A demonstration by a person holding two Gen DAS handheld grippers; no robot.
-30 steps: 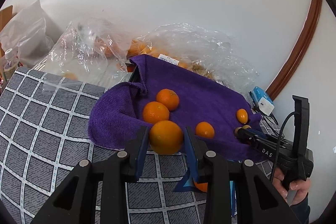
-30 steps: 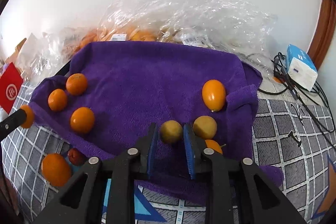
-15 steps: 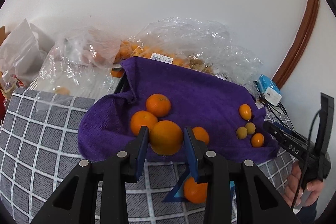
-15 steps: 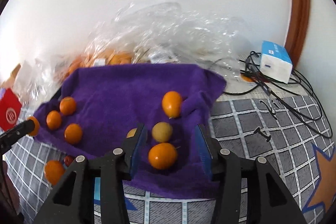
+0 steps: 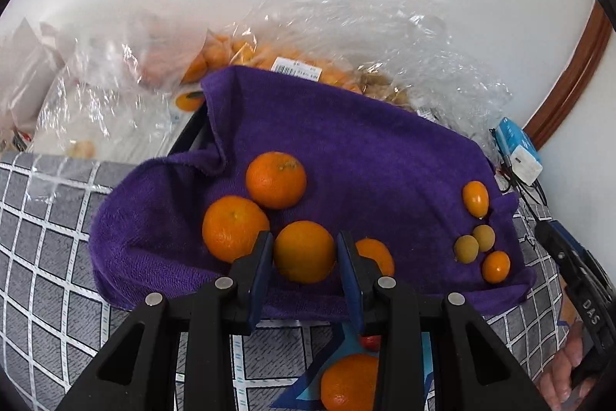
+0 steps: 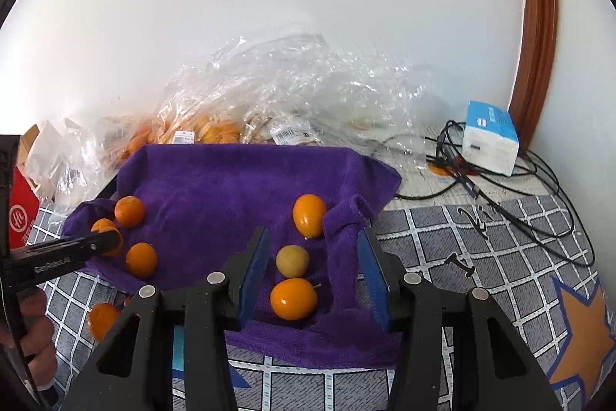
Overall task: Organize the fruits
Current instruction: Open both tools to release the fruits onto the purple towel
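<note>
A purple towel (image 5: pixel 365 149) lies over a low box on a grey checked cloth. My left gripper (image 5: pixel 305 259) is shut on an orange (image 5: pixel 304 251), held over the towel's front edge beside two more oranges (image 5: pixel 275 179) and a smaller one (image 5: pixel 375 251). Small yellow and orange fruits (image 5: pixel 475 197) lie at the towel's right end. My right gripper (image 6: pixel 313 272) is open, its fingers either side of a yellow fruit (image 6: pixel 292 260) and an orange one (image 6: pixel 293 298) on the towel (image 6: pixel 231 187).
Clear plastic bags (image 5: pixel 346 41) with more fruit lie behind the towel against the wall. An orange (image 5: pixel 348 382) and a small red fruit (image 5: pixel 370 341) lie on the checked cloth (image 5: pixel 46 257). A blue-white box (image 6: pixel 489 137) and black cables (image 6: pixel 539 187) lie right. A red box (image 6: pixel 21 218) stands left.
My right gripper let go of the yellow fruit, opened and drew back from the towel. My left gripper carried the orange forward over the towel's front edge, next to the other oranges.
</note>
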